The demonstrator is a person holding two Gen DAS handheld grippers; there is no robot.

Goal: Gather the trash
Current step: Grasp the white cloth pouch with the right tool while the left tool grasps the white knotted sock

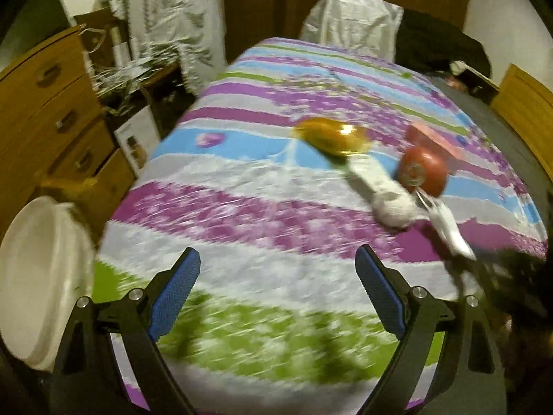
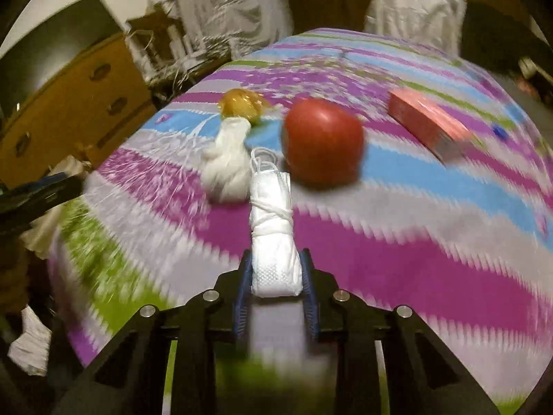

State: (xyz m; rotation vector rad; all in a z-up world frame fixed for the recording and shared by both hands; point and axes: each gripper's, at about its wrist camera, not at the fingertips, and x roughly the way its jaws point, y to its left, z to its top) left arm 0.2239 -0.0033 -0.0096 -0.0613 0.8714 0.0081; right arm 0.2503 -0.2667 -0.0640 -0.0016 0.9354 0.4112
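Note:
My right gripper [image 2: 275,269] is shut on a rolled white face mask [image 2: 273,242], held above the striped bedspread [image 2: 397,228]; the mask also shows in the left wrist view [image 1: 446,223]. Beyond it lie a crumpled white tissue [image 2: 226,169], a yellow-brown wrapper [image 2: 242,103], a red apple [image 2: 323,145] and a pink box [image 2: 428,124]. My left gripper [image 1: 278,273] is open and empty over the bedspread [image 1: 259,214], left of the tissue [image 1: 390,200], wrapper [image 1: 331,136], apple [image 1: 423,171] and box [image 1: 435,141]. Both views are motion-blurred.
A white bin [image 1: 41,283] stands at the bed's left edge near my left gripper. A wooden dresser [image 1: 48,110] is at the left, with clutter and hanging plastic [image 1: 162,24] behind. A white bag [image 1: 352,22] and dark items sit at the bed's far end.

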